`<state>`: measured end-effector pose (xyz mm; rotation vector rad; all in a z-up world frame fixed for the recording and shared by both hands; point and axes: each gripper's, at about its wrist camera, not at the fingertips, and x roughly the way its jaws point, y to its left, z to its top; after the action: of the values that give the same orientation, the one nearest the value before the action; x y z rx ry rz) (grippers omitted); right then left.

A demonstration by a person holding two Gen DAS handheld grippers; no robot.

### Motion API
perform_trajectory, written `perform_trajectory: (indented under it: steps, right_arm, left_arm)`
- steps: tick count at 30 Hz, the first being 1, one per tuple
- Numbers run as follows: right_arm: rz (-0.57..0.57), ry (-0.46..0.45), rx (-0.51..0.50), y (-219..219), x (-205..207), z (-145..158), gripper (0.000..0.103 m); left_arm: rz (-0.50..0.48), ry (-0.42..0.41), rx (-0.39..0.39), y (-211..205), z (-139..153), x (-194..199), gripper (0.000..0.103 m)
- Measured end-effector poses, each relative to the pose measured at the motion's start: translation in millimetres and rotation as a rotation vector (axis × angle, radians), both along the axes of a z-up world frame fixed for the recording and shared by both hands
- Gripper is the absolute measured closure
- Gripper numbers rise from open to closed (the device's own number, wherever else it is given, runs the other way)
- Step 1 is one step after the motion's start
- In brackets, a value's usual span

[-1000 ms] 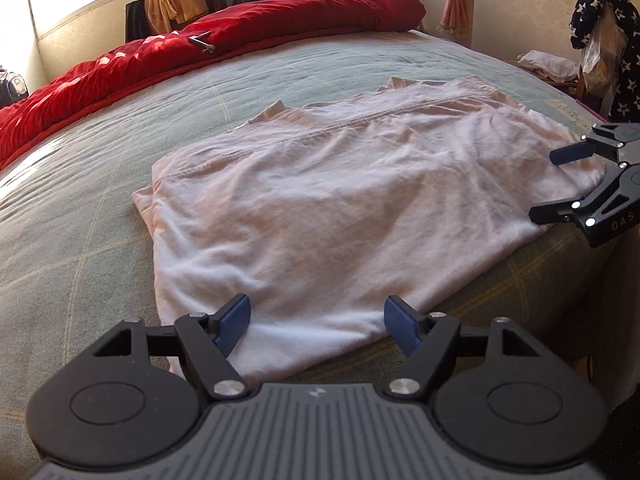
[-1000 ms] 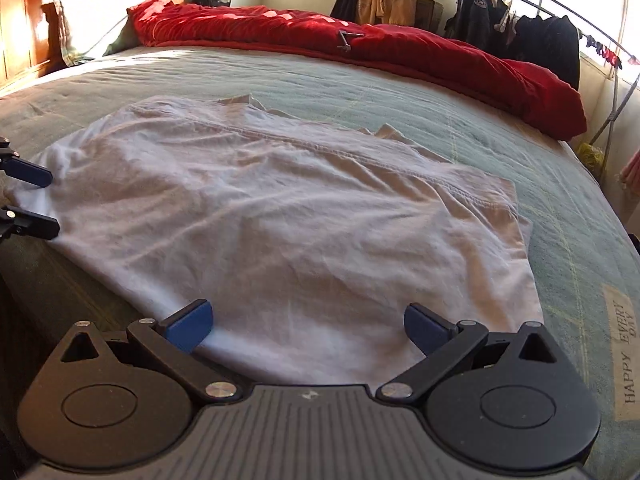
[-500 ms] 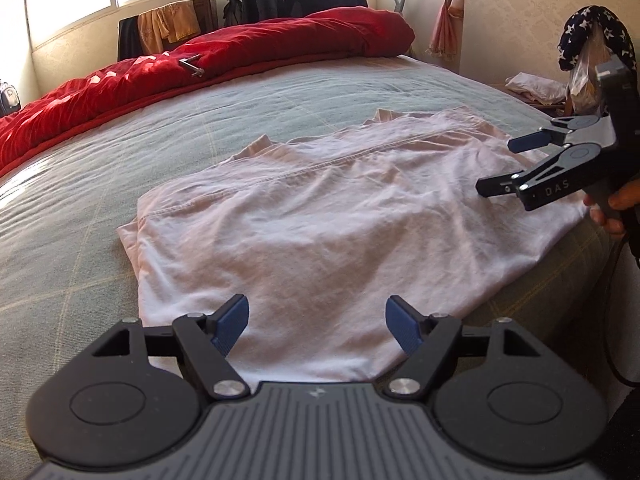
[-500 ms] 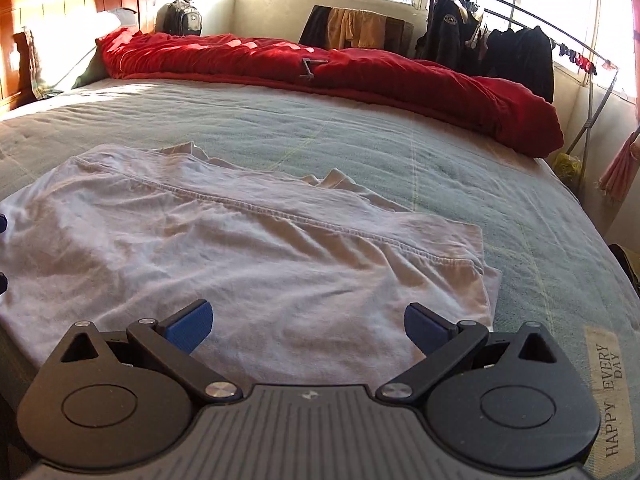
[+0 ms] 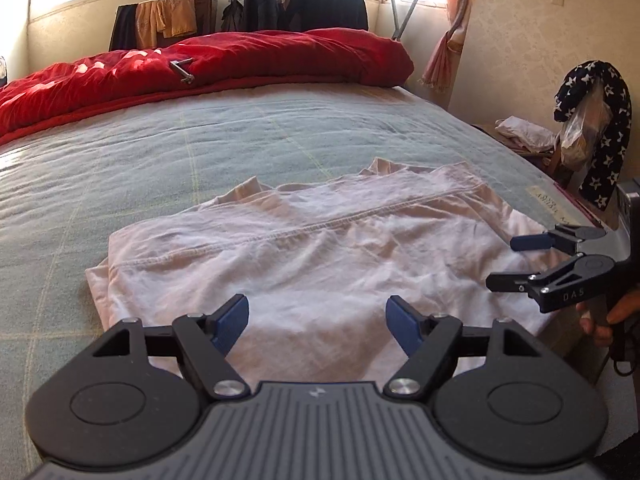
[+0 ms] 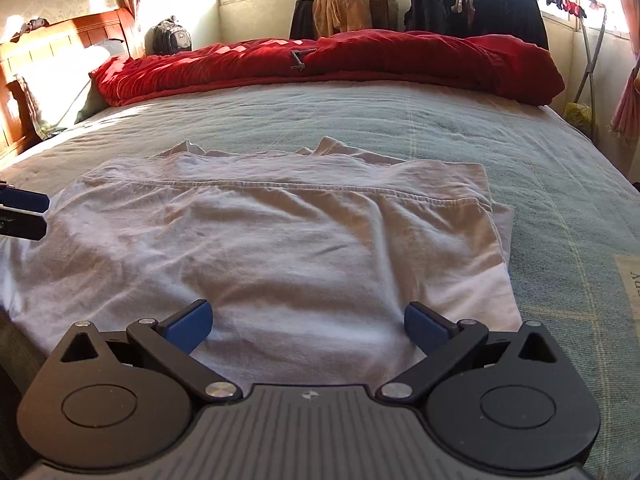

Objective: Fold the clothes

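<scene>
A: Where's the shirt (image 6: 264, 248)?

B: Flat on the bed (image 6: 560, 184), just ahead of both tongs and reaching under their tips. It looks doubled over once: a stitched hem runs across its top layer, with sleeves or a collar peeking out beyond. Its near edge hangs at the bed's edge.

A: And the tongs?

B: The left tongs (image 5: 317, 322) are spread wide with nothing between the blue pads. The right tongs (image 6: 308, 322) are also gaping and empty, above the shirt's near edge. From the left camera the right tongs (image 5: 520, 262) show off to the right, over that end of the shirt.

A: How will it handle?

B: My guess is light, thin, limp cotton. It'll sag and wrinkle, and layers may slide apart. I'd pinch through all layers at the two near corners, one per tongs, so the fold lifts evenly.

A: What's changed?

B: Both tongs have drawn back and risen since a second ago; more of the bed and the red duvet (image 5: 240, 60) shows. The shirt hasn't shifted, and both tongs are as open as before.
</scene>
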<state>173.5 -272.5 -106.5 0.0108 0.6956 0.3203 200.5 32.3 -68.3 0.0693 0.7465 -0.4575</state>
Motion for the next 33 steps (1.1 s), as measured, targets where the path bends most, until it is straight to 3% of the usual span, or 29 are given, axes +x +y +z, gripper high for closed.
perform_trajectory:
  steps: [4, 10, 15, 19, 33]
  right_arm:
    - [-0.028, -0.010, 0.071, -8.7, -9.9, 7.0, 0.000]
    - [-0.054, -0.050, 0.062, -14.6, -11.7, 13.1, 0.000]
    - [-0.092, -0.028, 0.103, -21.1, -4.2, 6.2, 0.000]
    - [-0.084, -0.038, 0.078, -17.8, -7.1, 3.9, 0.000]
    - [-0.080, -0.035, 0.017, -9.1, -9.3, -4.7, 0.000]
  left_arm:
    - [-0.007, 0.004, -0.027, -4.6, 1.1, 20.5, 0.025]
    - [0.006, -0.003, -0.039, -14.1, -0.7, 50.8, 0.024]
    - [0.017, -0.009, -0.049, -22.1, -2.1, 76.0, 0.023]
    - [0.026, -0.014, -0.057, -28.4, -3.3, 96.2, 0.024]
    - [-0.080, 0.051, -0.008, -83.0, -24.7, 101.3, 0.023]
